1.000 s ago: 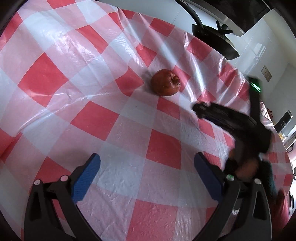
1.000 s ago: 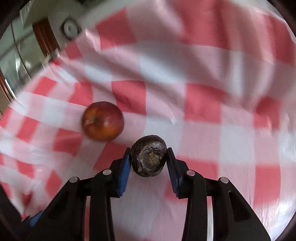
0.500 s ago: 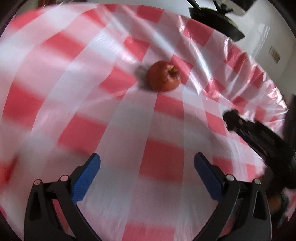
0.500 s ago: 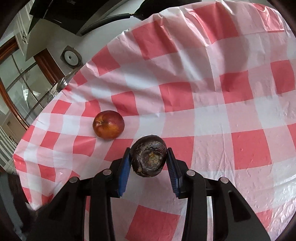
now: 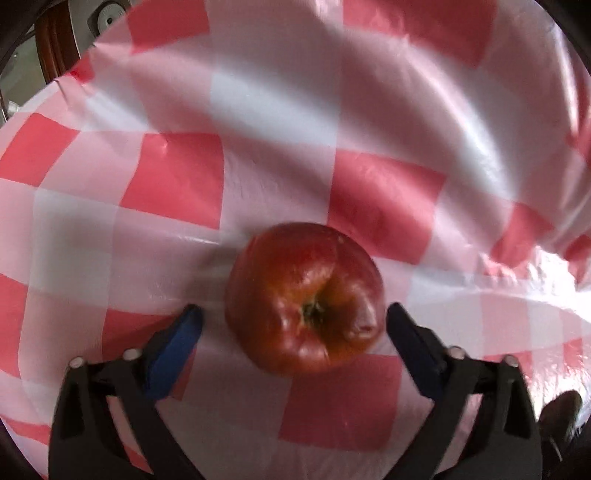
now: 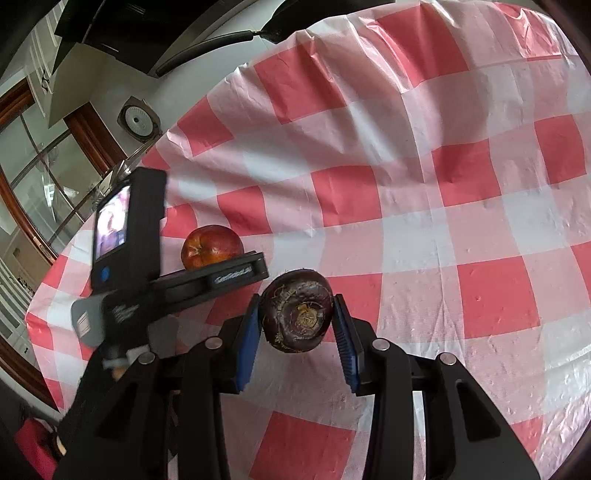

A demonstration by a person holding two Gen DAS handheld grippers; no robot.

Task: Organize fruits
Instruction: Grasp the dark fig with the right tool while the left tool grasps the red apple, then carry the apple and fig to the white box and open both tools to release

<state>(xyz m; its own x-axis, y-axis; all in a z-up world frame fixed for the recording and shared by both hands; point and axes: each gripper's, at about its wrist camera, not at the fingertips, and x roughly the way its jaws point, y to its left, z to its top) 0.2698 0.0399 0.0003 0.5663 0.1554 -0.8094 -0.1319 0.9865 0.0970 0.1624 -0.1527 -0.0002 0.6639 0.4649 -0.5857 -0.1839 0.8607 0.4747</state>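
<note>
Red apple (image 5: 304, 299) on cloth — dark fruit (image 6: 297, 311) gripped

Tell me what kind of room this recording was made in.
Probably a home kitchen or dining area. A red-and-white checked plastic tablecloth covers the table, a dark range hood hangs on the wall behind, and wood-framed glass doors stand at the left of the right wrist view.

The tablecloth (image 6: 424, 206) looks like thin glossy plastic film, finely wrinkled and creased, catching white glare. The apple (image 5: 304, 297) has smooth, shiny red skin, dented near its stem. The dark fruit (image 6: 297, 311) is dull, rough and scaly with concentric ridges. Both grippers' frames are matt black plastic with silver metal rivets; the pads (image 6: 246, 341) are ribbed blue rubber.
</note>
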